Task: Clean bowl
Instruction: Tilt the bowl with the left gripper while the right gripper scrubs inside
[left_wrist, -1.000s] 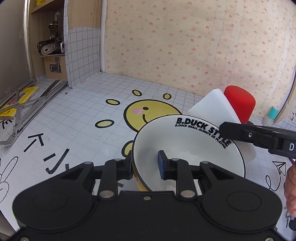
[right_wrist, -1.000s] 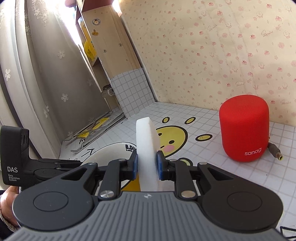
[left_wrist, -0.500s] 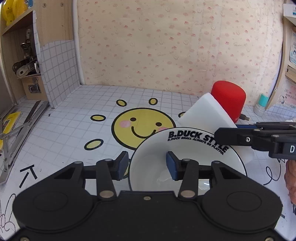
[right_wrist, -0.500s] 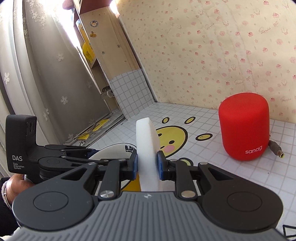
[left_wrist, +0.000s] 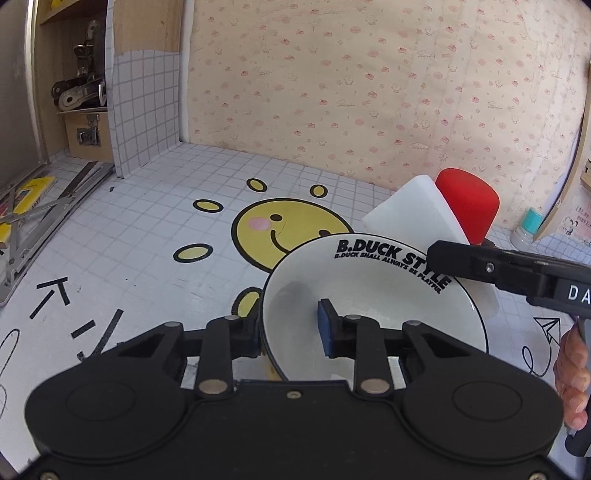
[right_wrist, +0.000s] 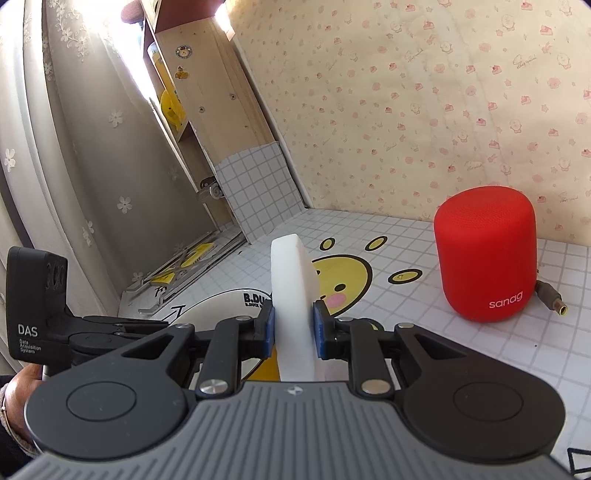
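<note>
Now re-closing left tongs (left_wrist: 290, 330) on rim of bowl (left_wrist: 369, 306) after brief loosening, bowl tilting off surface (left_wrist: 147, 258). Keeping right tongs (right_wrist: 293, 332) clamped on sponge (right_wrist: 293, 295) just beyond bowl's far rim; scrubbing not yet starting.

Both grippers are chunky black plastic. The left gripper (left_wrist: 290, 328) and right gripper (right_wrist: 293, 332) have blue pads (right_wrist: 319, 332), silver pivot screws and round discs. The right one's got a ribbed grey housing, and white "DAS" lettering marks the side blocks.
</note>
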